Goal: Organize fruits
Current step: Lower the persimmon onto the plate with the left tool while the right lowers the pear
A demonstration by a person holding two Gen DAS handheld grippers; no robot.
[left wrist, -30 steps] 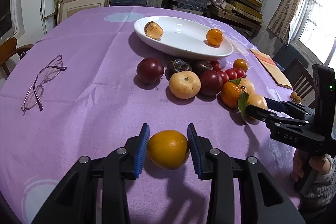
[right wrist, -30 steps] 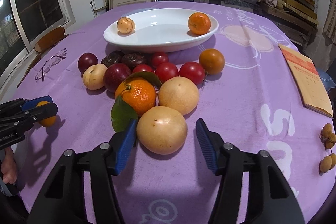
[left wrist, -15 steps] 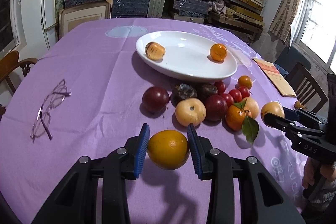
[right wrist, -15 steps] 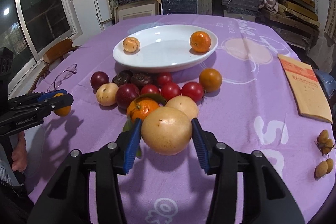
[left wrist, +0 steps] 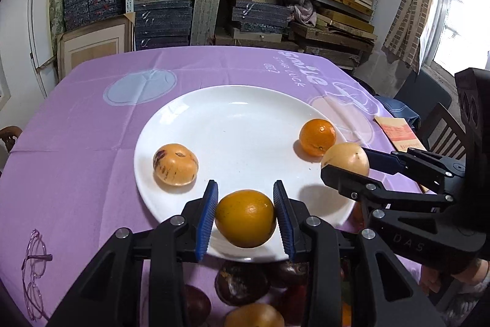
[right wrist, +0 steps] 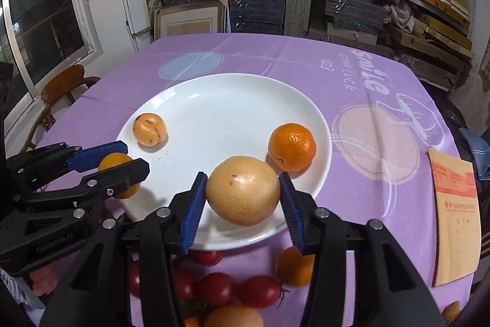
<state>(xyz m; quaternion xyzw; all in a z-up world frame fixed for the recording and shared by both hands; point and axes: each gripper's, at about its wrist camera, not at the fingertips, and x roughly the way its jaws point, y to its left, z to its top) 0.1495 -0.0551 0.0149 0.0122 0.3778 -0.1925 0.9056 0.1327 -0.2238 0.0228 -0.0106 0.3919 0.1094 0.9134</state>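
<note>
The left claw (left wrist: 245, 218) is pinching a smooth, round yellow-orange citrus fruit (left wrist: 245, 218) across its widest part, its blue ribbed pads (left wrist: 208, 216) pressed on either side, and holds it over the near rim of the wide white ceramic plate (left wrist: 239, 118). The right claw (right wrist: 242, 195) is clamped the same way on a larger pale tan round fruit with a speckled skin (right wrist: 243, 194), held above the plate's near edge, just beside a bright orange mandarin (right wrist: 292, 146) that rests on the plate's right side. A small bruised peach-coloured fruit (right wrist: 149, 129) lies on the plate's left side. More fruit waits on the purple-clothed counter (right wrist: 275, 57) below the claws, among it several red tomato-like fruits (right wrist: 214, 288).

Both held fruits look firm and fairly light, but they are round and would likely roll on the glazed plate, so each should be lowered until it touches before the pads part. Their skins seem smooth, so a grip across the middle is safest; squeezing harder risks bruising. Whether either fruit already touches the plate is hard to tell from these views. The tan fruit is the bulkier and fills most of the span between its pads. Thin-rimmed spectacles (left wrist: 33, 271) lie on the counter well to the left.
</note>
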